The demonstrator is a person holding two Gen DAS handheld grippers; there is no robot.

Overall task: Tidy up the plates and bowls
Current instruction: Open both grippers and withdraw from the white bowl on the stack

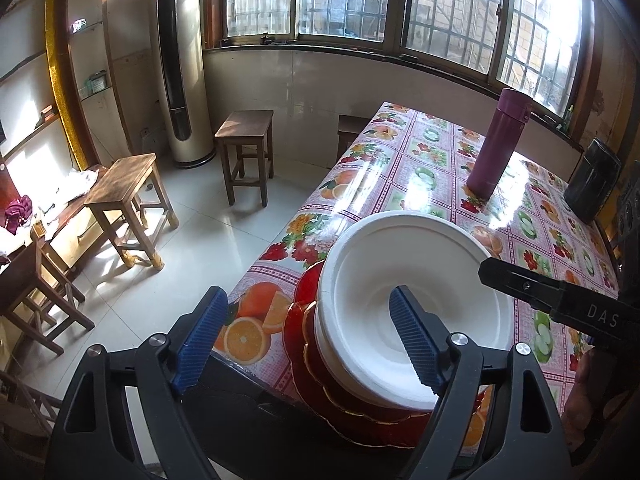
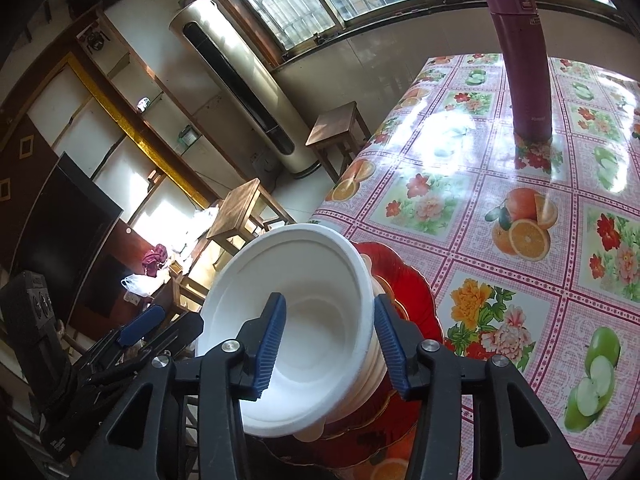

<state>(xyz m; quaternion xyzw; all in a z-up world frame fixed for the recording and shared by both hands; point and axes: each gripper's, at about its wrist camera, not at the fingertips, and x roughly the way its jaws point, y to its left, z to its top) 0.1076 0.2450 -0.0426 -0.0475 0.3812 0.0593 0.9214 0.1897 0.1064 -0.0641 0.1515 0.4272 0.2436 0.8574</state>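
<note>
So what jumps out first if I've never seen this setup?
The stack of white bowls sitting on red plates at the table's near corner, with the right gripper straddling the top bowl's wall. Further back, a purple flask stands upright on the fruit-patterned tablecloth.

Bright window (image 1: 344, 0) daylight, tablecloth (image 1: 424, 176) glare, fisheye-warped edges
</note>
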